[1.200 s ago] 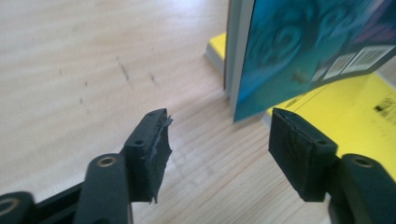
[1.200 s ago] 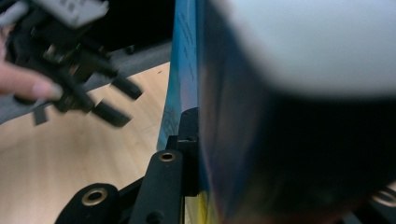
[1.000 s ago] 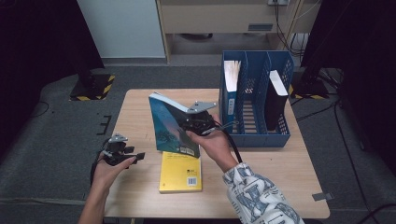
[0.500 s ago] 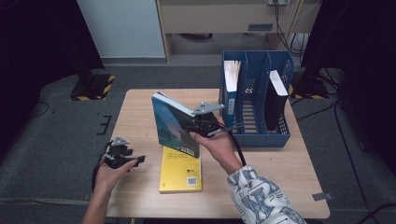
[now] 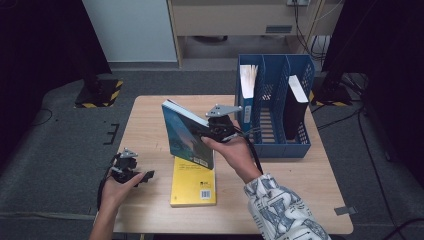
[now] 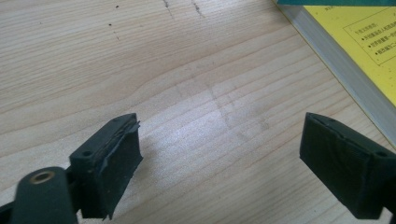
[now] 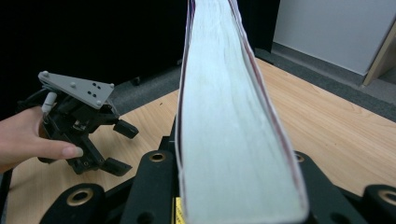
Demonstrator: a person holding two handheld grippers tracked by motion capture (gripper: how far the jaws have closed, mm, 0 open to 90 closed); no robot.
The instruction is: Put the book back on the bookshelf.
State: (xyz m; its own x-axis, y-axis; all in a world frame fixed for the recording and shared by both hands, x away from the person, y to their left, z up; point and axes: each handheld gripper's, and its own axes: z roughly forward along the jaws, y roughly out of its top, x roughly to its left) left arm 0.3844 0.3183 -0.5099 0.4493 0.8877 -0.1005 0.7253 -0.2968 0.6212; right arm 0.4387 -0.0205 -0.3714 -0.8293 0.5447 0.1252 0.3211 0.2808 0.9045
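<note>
Across the pale wooden table point(image 5: 150, 120), our right gripper point(image 5: 200, 134) pinches the thick teal-covered book point(image 5: 184, 136) upright above the flat yellow paperback point(image 5: 194, 182); our left gripper point(image 5: 145, 176), jaws just widened, holds nothing.

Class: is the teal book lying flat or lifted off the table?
Lifted: the right tongs clamp the teal book, tilted above the yellow book.
</note>
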